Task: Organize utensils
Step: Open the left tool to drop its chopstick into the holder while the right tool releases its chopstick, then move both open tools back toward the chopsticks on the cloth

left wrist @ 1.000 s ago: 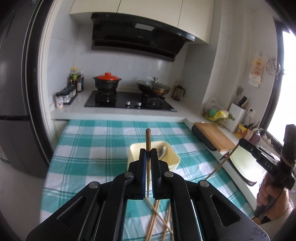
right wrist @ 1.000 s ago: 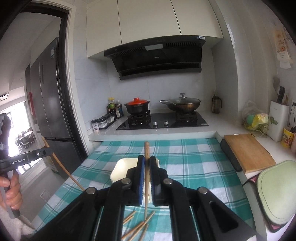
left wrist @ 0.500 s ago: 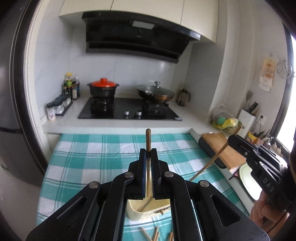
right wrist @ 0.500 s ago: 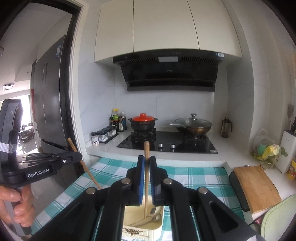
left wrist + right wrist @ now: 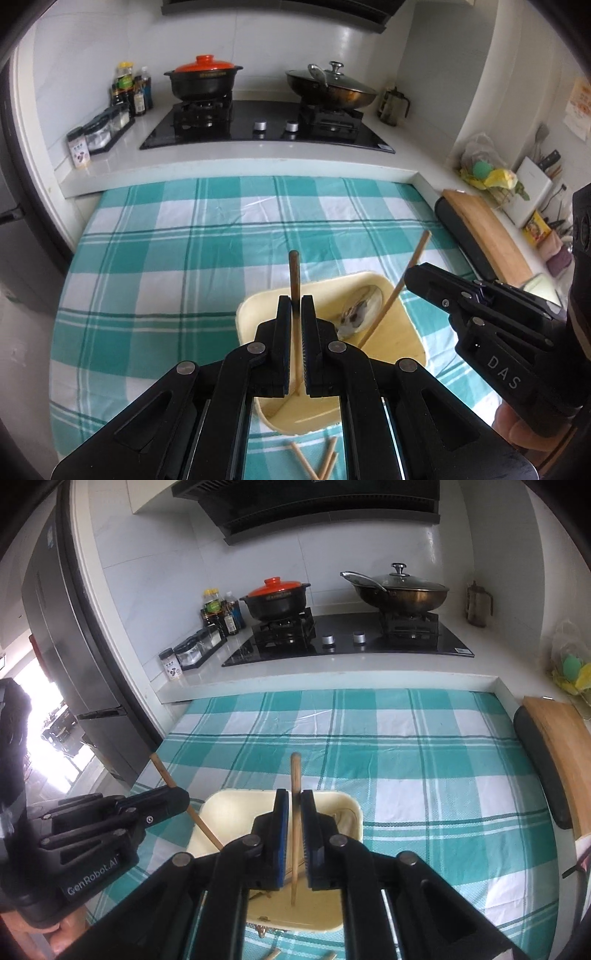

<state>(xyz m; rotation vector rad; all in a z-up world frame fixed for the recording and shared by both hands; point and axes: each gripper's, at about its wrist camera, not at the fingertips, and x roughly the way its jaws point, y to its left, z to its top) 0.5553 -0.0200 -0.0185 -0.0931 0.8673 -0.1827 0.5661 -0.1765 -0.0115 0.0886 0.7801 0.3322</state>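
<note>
1. A dark-tipped chopstick (image 5: 294,280) is held between the jaws of the left gripper (image 5: 295,306), which are pressed against it; its lower end is lowered into the cream tray (image 5: 410,325), evidently so that it can be let go inside.
2. A second chopstick (image 5: 295,812) stands between the jaws of the right gripper (image 5: 294,805), which are opening. A slight gap is seen at the pads, so the stick is judged to be in the act of release, its tip resting on the tray floor.
3. A spoon (image 5: 360,312) is already laid at the far right of the tray, which suggests the tray serves as the collecting place.
4. Loose chopsticks (image 5: 325,458) are left on the checked tablecloth (image 5: 166,258) just near of the tray, not yet gathered.
5. Both sticks are kept steep, presumably so that they clear the tray's rim.
</note>
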